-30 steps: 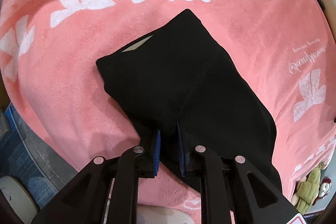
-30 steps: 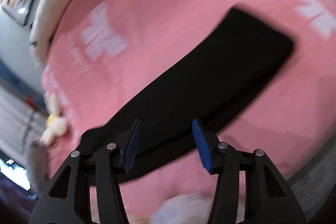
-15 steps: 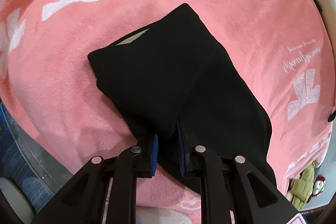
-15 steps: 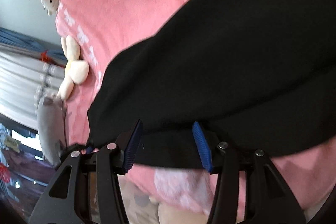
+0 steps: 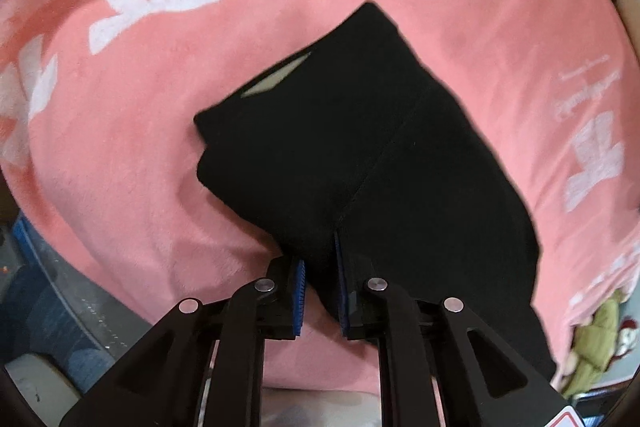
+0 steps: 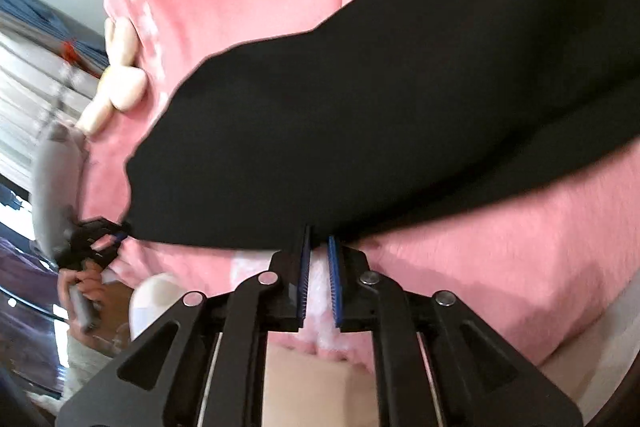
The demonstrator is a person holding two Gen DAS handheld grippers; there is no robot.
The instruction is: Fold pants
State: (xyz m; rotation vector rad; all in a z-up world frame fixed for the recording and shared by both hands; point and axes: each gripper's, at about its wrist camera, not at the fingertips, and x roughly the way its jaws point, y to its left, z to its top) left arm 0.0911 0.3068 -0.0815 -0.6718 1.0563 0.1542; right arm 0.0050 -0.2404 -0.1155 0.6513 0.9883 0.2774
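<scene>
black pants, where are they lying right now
The black pants lie folded lengthwise on the pink fleece blanket, below its row of white prints. The left gripper pinches the near edge; the right gripper pinches the same edge further along.

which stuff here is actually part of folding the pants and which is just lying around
In the job:
- black pants
- left gripper, shut on the pants' near edge
- right gripper, jaws just closed on the pants' edge
- pink blanket under the pants

Lying about:
- cream plush toy
- green plush toy
</scene>
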